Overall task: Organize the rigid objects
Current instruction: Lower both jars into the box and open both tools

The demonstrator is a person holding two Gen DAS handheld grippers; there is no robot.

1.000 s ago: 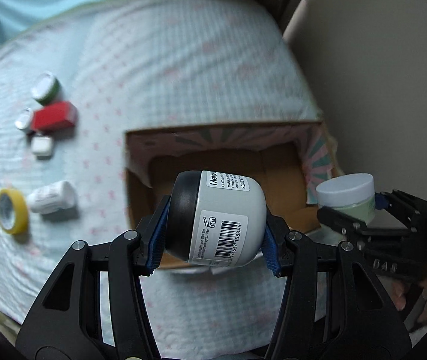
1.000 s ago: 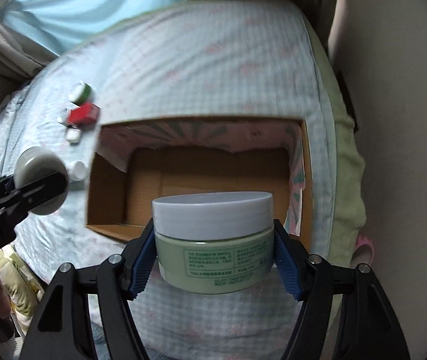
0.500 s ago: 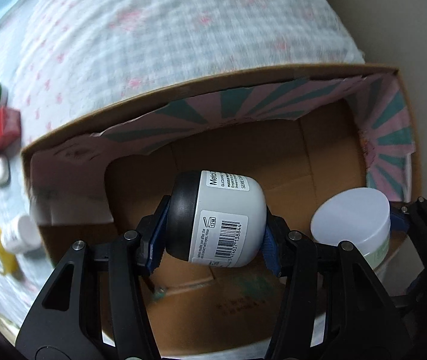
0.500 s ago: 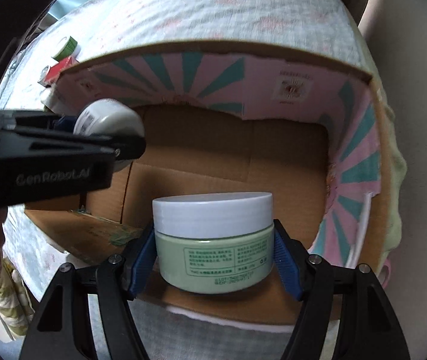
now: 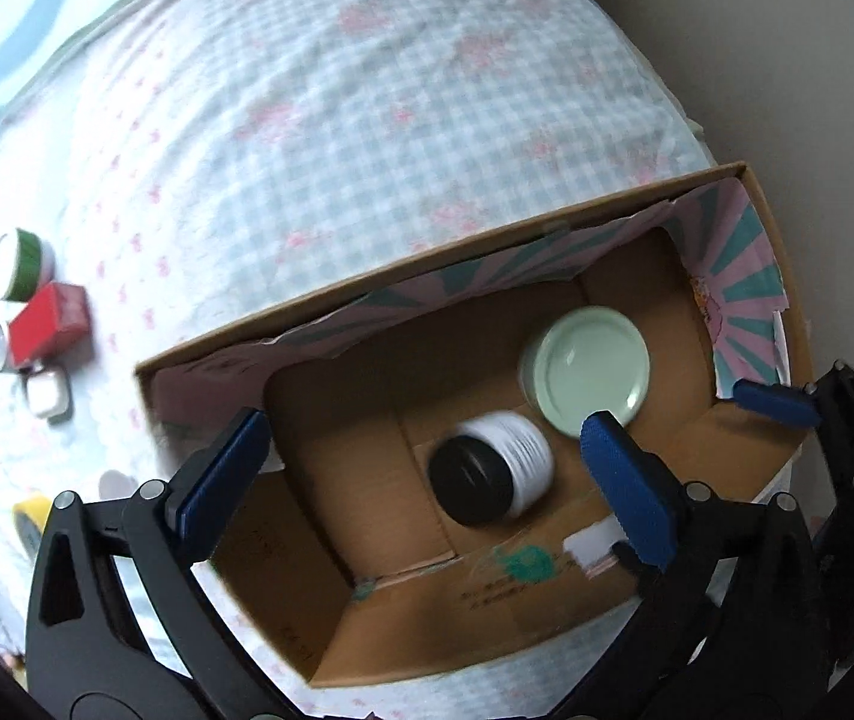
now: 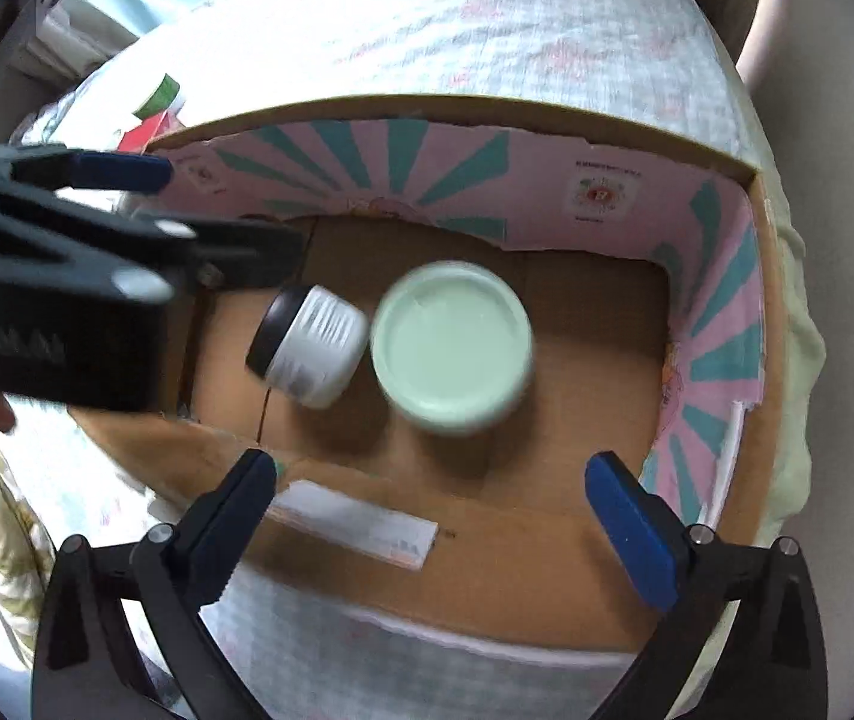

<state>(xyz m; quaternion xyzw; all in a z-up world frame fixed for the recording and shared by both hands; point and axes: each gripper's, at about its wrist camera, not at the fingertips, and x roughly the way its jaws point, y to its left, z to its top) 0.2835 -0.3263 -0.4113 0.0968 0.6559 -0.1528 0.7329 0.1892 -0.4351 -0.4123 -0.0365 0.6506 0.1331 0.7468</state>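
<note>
Since a second ago: both jars have left the jaws and now sit inside the cardboard box (image 5: 769,228), where before each was clamped between blue pads above it.
Left gripper (image 5: 427,480): jaws opening, spread wide, nothing between them; it hangs over the box's left half.
Right gripper (image 6: 433,516): jaws opening too, wide apart and gripping nothing, over the box's near wall.
White jar (image 5: 496,474): lying on its side on the box floor, black cap toward the near-left, blurred, so it may be rolling.
Green jar (image 6: 451,345): on the box floor, pale round face up, just right of the white jar; whether they touch cannot be told through the blur.
Step in hand: release, 2 items dropped into the box at once.
Left outside the box: a red box (image 5: 48,327), a green-capped jar (image 5: 21,264), a small white square thing (image 5: 47,399) and a yellow roll (image 5: 30,516), all well to the box's left on the checked cloth (image 5: 366,120).
Next move, as a guess: lift both grippers clear of the box walls, then carry them left of the box to that cluster, keeping jaws wide for the approach.
</note>
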